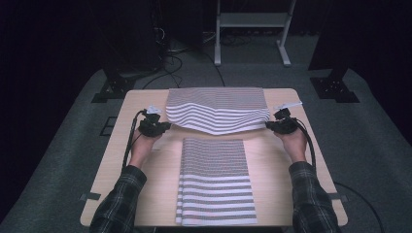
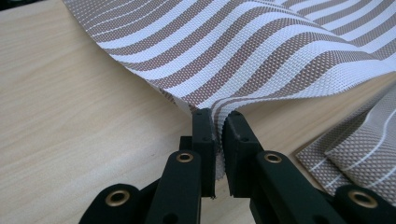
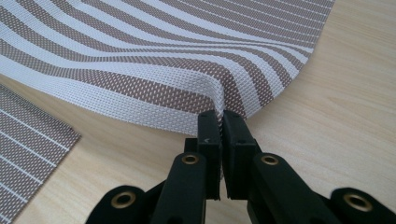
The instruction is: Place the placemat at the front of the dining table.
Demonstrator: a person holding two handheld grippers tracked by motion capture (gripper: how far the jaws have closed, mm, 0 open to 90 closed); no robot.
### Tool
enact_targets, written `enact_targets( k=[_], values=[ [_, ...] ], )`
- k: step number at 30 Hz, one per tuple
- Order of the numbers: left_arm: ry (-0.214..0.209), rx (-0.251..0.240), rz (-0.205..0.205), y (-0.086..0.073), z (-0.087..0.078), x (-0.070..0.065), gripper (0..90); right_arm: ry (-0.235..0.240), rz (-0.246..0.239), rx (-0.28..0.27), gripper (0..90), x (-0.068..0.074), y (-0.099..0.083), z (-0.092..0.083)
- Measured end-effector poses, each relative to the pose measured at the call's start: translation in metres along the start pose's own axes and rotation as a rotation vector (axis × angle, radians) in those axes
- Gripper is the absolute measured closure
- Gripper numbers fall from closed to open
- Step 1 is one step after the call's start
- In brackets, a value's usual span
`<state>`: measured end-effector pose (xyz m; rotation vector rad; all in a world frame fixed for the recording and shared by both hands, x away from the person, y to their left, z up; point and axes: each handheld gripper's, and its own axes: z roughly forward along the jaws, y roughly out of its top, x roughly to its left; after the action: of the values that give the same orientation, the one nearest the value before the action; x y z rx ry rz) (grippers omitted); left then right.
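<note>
On the wooden table (image 1: pixel 145 165), the far striped mat (image 1: pixel 218 109) sags between the left gripper (image 1: pixel 166 126) and right gripper (image 1: pixel 270 125), each clamped on a near corner. A second mat (image 1: pixel 216 184) lies nearer; its front edge is cut off.

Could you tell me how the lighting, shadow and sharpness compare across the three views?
High view: the table is lit while the room behind falls into darkness, and the fine stripes of the lifted mat shimmer. Left gripper view: sharp weave, with a dark shadow under the mat's raised edge. Right gripper view: crisp too, even light, no glare, a soft shadow below the mat.
</note>
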<state>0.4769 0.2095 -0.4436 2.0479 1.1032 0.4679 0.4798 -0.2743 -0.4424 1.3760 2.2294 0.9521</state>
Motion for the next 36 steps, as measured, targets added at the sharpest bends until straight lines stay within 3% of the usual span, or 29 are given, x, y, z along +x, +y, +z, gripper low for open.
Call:
enact_targets(
  k=[3,5,10,12,16,23,29,36],
  values=[
    [0.002,0.000,0.003,-0.001,0.000,0.001,80.6,0.004,0.003,0.011,83.7,-0.001,-0.001,0.003],
    [-0.013,-0.011,0.003,-0.001,-0.002,0.002,74.0,-0.001,-0.003,0.014,76.2,-0.001,-0.002,0.003],
    [-0.031,-0.050,-0.002,0.001,-0.014,0.006,67.4,0.015,0.010,-0.031,65.8,-0.001,0.000,-0.005],
    [-0.037,-0.065,-0.005,0.002,-0.017,0.006,65.0,0.015,0.010,-0.042,68.8,0.000,0.001,-0.007],
    [-0.031,-0.073,0.007,0.005,-0.021,0.003,67.8,0.008,0.011,-0.026,89.4,0.000,0.000,-0.002],
    [-0.032,-0.061,0.009,0.005,-0.014,0.001,68.8,-0.021,0.030,-0.015,90.0,0.000,-0.004,0.013],
    [-0.023,-0.052,-0.004,0.003,-0.008,0.002,67.9,-0.062,0.011,0.043,90.0,0.003,-0.010,0.027],
    [-0.005,-0.004,-0.019,-0.006,0.008,0.004,65.7,-0.057,0.034,0.015,90.0,0.002,-0.015,0.027]
  ],
)
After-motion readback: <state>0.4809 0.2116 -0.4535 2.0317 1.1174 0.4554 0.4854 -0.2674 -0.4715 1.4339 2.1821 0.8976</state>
